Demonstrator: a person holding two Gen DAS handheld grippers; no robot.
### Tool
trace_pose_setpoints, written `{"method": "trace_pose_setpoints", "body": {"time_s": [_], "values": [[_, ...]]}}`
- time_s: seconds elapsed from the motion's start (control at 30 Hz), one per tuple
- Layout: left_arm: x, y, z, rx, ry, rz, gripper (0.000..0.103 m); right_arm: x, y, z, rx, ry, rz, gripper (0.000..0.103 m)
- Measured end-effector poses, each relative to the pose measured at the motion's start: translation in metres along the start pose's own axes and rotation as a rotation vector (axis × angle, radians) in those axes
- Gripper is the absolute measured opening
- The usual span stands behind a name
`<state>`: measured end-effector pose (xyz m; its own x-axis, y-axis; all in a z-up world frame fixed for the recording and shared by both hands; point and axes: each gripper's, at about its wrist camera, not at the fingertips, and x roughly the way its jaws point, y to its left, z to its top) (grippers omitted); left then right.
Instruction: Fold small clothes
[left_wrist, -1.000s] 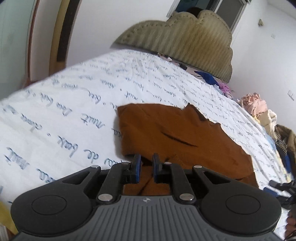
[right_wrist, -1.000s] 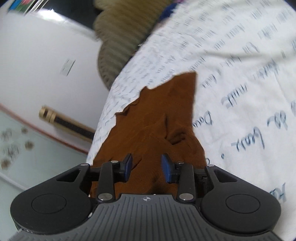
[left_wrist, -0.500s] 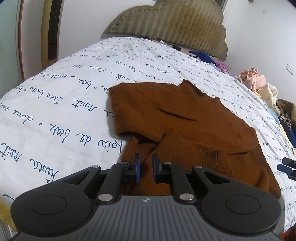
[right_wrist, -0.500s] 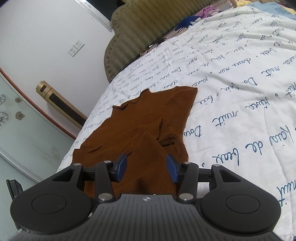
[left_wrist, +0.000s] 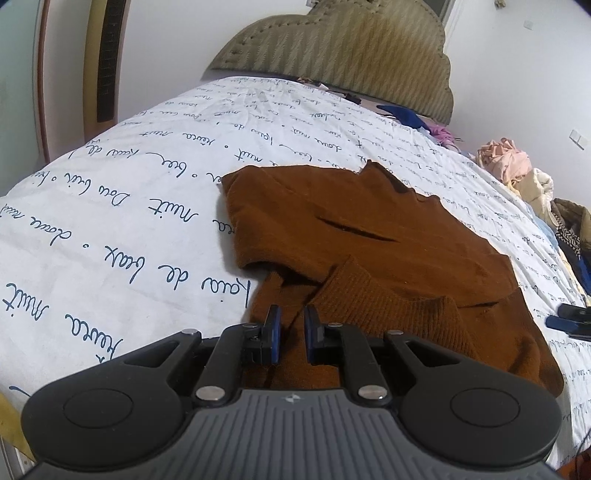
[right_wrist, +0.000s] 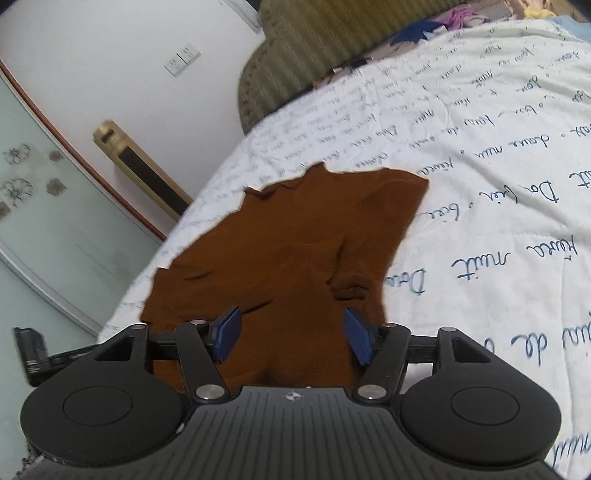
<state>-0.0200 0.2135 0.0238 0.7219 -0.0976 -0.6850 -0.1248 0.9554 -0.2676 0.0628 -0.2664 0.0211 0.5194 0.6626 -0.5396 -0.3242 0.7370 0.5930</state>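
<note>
Sweater (left_wrist: 369, 236), rust-brown, lies spread on the script-printed bedspread (left_wrist: 122, 221), filling the frame's middle and lower right, its long axis running from lower left toward the upper right. Since a second ago it has flattened, one ribbed sleeve now folded across its near edge. Right gripper (right_wrist: 291, 339) is opening over cloth, pinching nothing. Left gripper (left_wrist: 291, 332) stays nearly closed; whether it pinches fabric I cannot tell.
</note>
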Motion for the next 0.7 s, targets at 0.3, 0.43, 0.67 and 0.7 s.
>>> {"method": "trace_pose_setpoints", "body": {"time_s": [0.3,0.43,0.67,0.7], "values": [[0.007,0.005,0.009,-0.008,0.005,-0.043,0.013,0.035,-0.011,0.014,-0.038,0.063,0.054,0.062],[0.019,-0.004,0.017,0.030,0.043,-0.086,0.013,0.051,-0.013,0.012,-0.049,0.105,0.062,0.062],[0.058,-0.019,0.032,0.088,0.138,-0.150,0.013,0.059,-0.008,0.008,-0.054,0.128,0.086,0.062],[0.062,-0.018,0.034,0.085,0.152,-0.160,0.013,0.060,-0.008,0.008,-0.055,0.130,0.087,0.062]]}}
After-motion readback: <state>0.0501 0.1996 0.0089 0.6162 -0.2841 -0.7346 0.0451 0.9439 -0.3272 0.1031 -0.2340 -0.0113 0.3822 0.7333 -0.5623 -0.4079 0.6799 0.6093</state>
